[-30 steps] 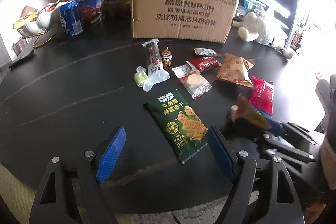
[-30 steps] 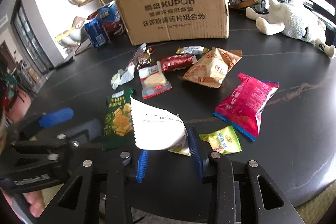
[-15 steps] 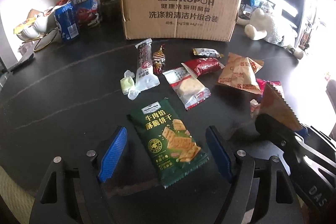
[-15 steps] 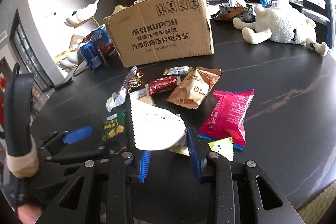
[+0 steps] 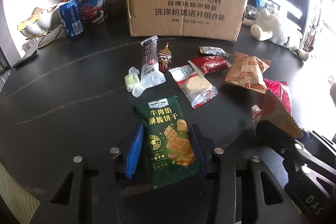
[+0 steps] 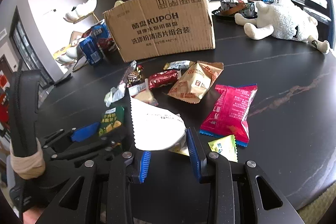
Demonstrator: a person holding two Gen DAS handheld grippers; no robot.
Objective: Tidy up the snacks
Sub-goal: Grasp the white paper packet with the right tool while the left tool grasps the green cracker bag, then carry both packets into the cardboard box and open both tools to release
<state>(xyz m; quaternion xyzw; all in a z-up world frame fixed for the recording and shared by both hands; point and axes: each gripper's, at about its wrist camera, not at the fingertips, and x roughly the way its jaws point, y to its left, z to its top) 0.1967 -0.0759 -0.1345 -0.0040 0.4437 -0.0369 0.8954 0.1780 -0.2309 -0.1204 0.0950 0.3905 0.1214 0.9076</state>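
Observation:
Several snack packets lie on the black table in front of a cardboard box. My left gripper has closed around the green cracker packet, a blue pad on each long edge. My right gripper is shut on a white-backed snack packet and holds it above the table; in the left wrist view this packet sticks up at the right. The green cracker packet and my left gripper also show in the right wrist view.
An orange fortune biscuit bag, a pink packet, a small yellow-green packet, a dark red bar and a clear-wrapped cake lie nearby. Blue cartons stand left of the box. A plush lamb lies at the back right.
My left gripper moved forward over the green cracker packet and its jaws closed in on it. My right gripper lifted higher with the white-backed packet.

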